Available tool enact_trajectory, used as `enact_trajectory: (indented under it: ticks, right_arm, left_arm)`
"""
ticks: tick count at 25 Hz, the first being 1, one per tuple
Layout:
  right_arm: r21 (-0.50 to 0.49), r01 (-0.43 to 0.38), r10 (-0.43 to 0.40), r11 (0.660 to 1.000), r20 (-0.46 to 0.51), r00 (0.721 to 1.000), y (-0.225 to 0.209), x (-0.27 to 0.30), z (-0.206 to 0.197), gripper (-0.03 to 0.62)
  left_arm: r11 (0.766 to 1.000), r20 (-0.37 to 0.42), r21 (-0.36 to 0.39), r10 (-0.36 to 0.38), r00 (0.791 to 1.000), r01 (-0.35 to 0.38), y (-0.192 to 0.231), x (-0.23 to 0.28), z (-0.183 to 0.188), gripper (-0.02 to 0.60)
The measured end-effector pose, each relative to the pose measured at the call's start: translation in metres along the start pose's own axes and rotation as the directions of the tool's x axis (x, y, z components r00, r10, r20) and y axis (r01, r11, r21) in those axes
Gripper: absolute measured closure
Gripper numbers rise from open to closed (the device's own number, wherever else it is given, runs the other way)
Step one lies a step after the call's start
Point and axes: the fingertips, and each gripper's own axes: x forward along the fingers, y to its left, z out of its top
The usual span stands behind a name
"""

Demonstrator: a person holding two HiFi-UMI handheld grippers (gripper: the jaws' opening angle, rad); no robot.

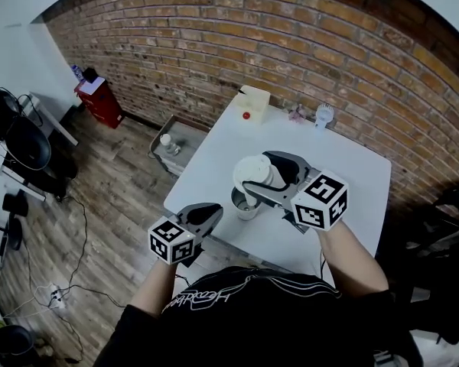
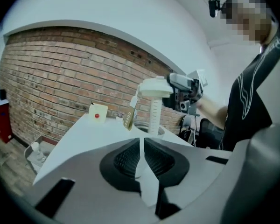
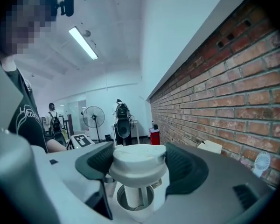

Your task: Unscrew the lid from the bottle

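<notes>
My right gripper (image 1: 264, 176) is shut on the white lid (image 1: 252, 171) and holds it lifted above the open bottle (image 1: 243, 203), which stands near the front of the white table (image 1: 344, 182). In the right gripper view the lid (image 3: 139, 160) sits between both pads, and a white ribbed tube under it reaches down into the bottle's mouth (image 3: 134, 199). The left gripper view shows the lid (image 2: 154, 88) raised, its tube (image 2: 154, 115) hanging, and a brown tag (image 2: 129, 118) beside it. My left gripper (image 1: 213, 214) is shut on nothing, off the table's front edge and apart from the bottle.
A cream box with a red dot (image 1: 252, 102), a small pink thing (image 1: 296, 114) and a little white fan (image 1: 324, 114) stand at the table's far edge by the brick wall. On the floor to the left are a grey bin (image 1: 172, 142) and a red cabinet (image 1: 99, 98).
</notes>
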Motion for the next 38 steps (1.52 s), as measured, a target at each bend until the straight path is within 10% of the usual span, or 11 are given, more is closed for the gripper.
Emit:
enact_trajectory:
  ticks: [13, 38]
  right_arm:
    - [-0.051, 0.1, -0.092, 0.994, 0.139, 0.986, 0.04, -0.057, 0.077, 0.255]
    - [0.143, 0.211, -0.216, 0.967, 0.021, 0.976, 0.126, -0.098, -0.041, 0.256]
  left_arm:
    - [0.994, 0.235, 0.103, -0.066, 0.97, 0.042, -0.068, -0.065, 0.121, 0.551]
    - [0.993, 0.145, 0.012, -0.122, 0.982, 0.121, -0.133, -0.099, 0.058, 0.551]
